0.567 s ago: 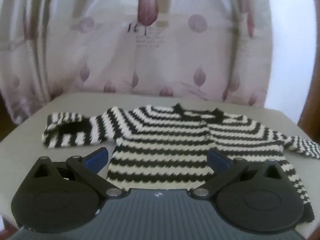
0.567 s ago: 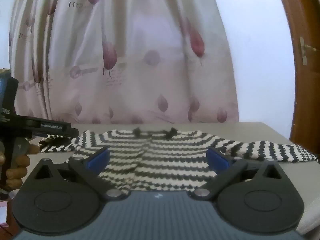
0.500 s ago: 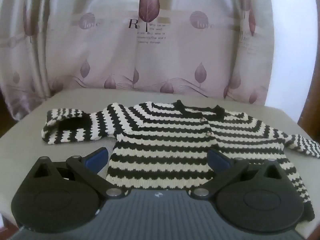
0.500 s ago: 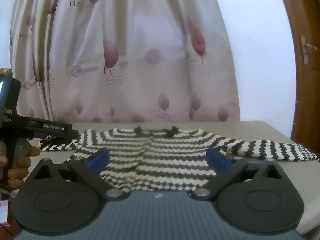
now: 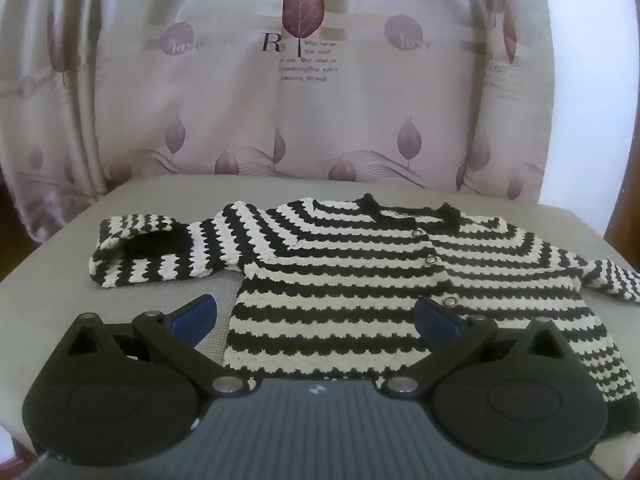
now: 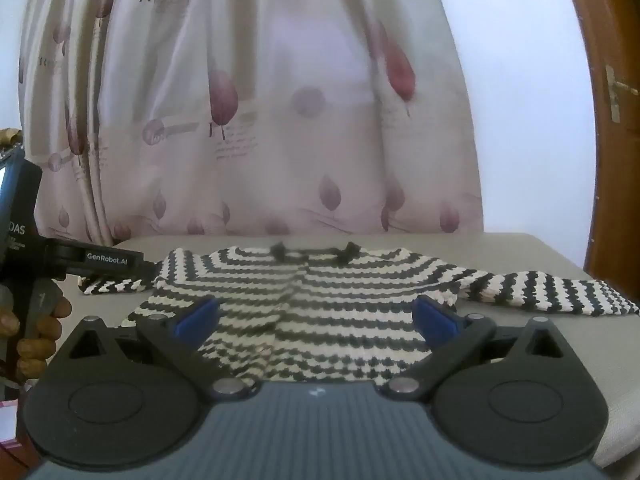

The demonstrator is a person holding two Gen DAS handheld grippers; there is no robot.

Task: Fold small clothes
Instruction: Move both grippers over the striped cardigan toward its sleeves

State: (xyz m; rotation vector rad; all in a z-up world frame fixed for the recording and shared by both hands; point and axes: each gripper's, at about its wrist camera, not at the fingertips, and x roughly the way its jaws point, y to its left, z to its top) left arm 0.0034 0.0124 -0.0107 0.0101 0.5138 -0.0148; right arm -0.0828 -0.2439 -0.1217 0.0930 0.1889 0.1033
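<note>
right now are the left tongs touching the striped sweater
Cannot tell. In the left wrist view the left tongs stand open over the striped sweater, nothing gripped, but the angle hides any gap beneath.

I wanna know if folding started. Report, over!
Left gripper and right gripper open, holding nothing. Striped sweater flat on the table, one sleeve doubled back. Nothing blocking.

Readable words on curtain and tool

The curtain carries "love" and a large "R"; the left tongs bear "GenRobot.AI" on the arm and "DAS" on the body.
</note>
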